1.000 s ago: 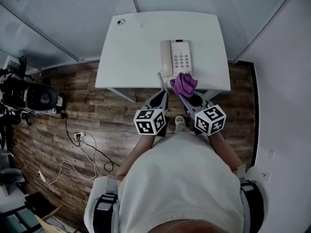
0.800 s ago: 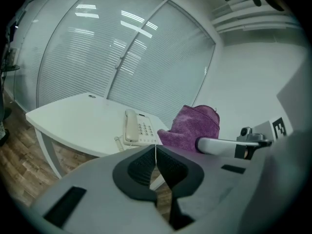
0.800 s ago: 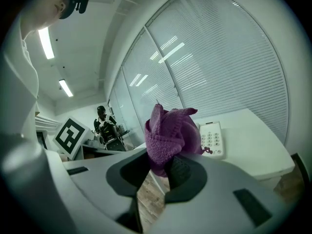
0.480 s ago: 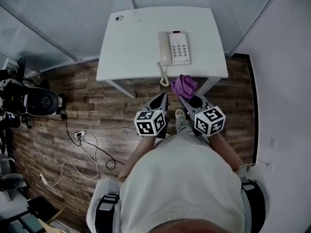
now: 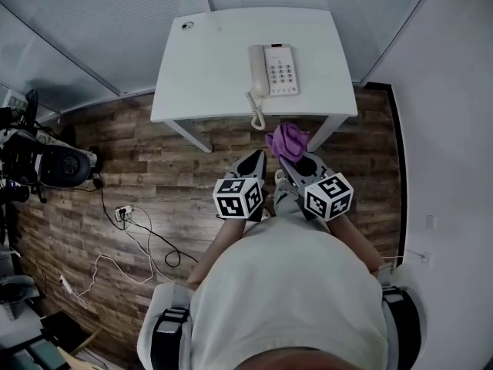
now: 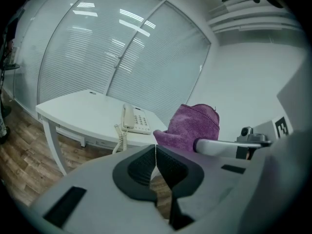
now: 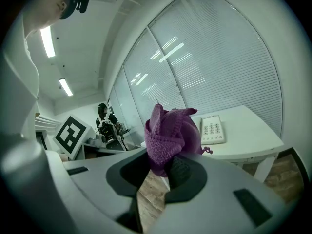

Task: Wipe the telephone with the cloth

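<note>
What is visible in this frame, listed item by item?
table: one, white, top centre of head view
telephone: one, cream, on the table, right of centre
cloth: one, purple, held just off the table's near edge
cables: several, black and white, on the wooden floor, left
dark equipment: one cluster, black, left edge, too unclear to name
left gripper: one, grey, shut, empty
right gripper: one, grey, shut on the cloth
person: one, white top, bottom of head view

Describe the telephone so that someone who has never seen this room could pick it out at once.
Start at the white table by the blind-covered glass wall. Near its front edge lies the cream telephone, handset beside a keypad. Its coiled cord hanging over the table's edge marks it out.
</note>
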A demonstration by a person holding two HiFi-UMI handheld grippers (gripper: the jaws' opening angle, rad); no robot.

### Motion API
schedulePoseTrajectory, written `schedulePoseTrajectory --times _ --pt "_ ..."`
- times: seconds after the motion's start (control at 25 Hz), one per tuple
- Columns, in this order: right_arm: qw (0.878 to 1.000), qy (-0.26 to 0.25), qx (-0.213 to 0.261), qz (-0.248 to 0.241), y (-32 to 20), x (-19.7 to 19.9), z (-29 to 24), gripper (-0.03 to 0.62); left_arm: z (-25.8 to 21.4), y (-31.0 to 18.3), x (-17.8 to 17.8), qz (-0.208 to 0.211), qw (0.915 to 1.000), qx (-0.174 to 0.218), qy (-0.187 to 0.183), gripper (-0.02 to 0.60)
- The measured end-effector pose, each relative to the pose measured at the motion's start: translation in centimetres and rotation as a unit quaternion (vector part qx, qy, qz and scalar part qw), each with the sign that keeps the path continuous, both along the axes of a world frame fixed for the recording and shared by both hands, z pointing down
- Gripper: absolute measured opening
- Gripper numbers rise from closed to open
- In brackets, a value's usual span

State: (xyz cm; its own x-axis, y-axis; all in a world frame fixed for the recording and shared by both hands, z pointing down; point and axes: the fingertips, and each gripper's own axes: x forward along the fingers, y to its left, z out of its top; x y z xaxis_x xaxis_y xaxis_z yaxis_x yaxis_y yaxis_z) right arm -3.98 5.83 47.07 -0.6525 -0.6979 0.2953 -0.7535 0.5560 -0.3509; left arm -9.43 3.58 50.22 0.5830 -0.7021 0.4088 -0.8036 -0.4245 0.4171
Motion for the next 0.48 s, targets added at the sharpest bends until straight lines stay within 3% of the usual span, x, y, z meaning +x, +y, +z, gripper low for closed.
schedulePoseTrajectory --times 0.48 --pt "1.0 -0.014 0.001 0.001 0.62 -0.41 -0.13 0.089 -0.18 0.56 -0.66 -0.003 1.0 0.004 0.001 0.026"
